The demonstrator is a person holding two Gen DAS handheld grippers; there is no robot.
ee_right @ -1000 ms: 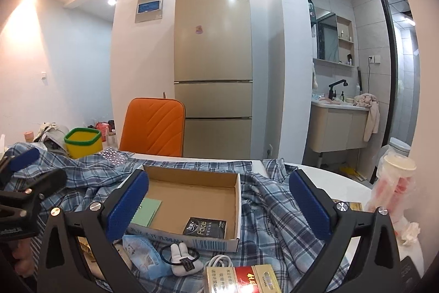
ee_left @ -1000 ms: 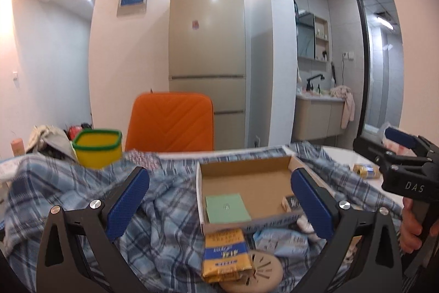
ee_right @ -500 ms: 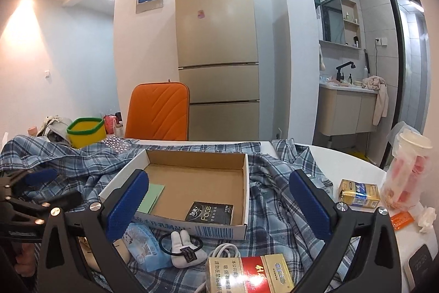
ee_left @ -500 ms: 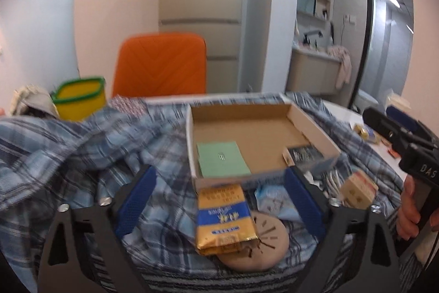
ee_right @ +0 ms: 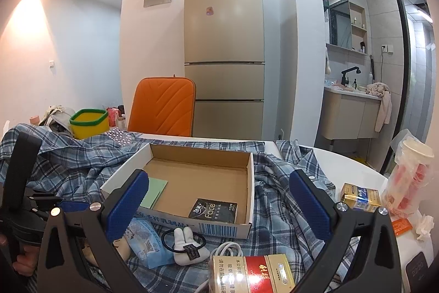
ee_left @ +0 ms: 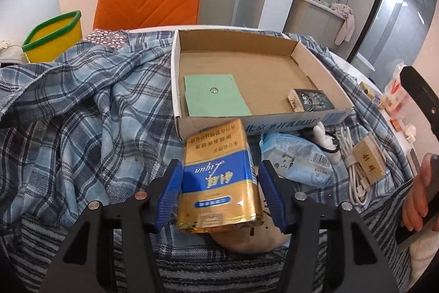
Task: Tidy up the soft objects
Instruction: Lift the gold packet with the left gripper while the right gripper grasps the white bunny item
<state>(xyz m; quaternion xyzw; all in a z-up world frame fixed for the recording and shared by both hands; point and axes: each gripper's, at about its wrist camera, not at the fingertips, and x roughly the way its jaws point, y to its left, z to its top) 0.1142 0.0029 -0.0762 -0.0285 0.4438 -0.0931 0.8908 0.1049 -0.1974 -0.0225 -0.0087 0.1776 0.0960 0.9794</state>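
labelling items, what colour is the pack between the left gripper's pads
Gold with a blue band, the pack; clearest in the left wrist view.

Materials and finishes, tabletop lot

Glossy gold-and-blue foil packet (ee_left: 219, 177); matt brown corrugated cardboard tray (ee_left: 323, 67), white outside; soft woven blue plaid cloth (ee_left: 82, 106); crinkled pale-blue plastic tissue pack (ee_left: 296, 158); matt green paper card (ee_left: 214, 95); textured blue rubber-like pads (ee_left: 171, 191).
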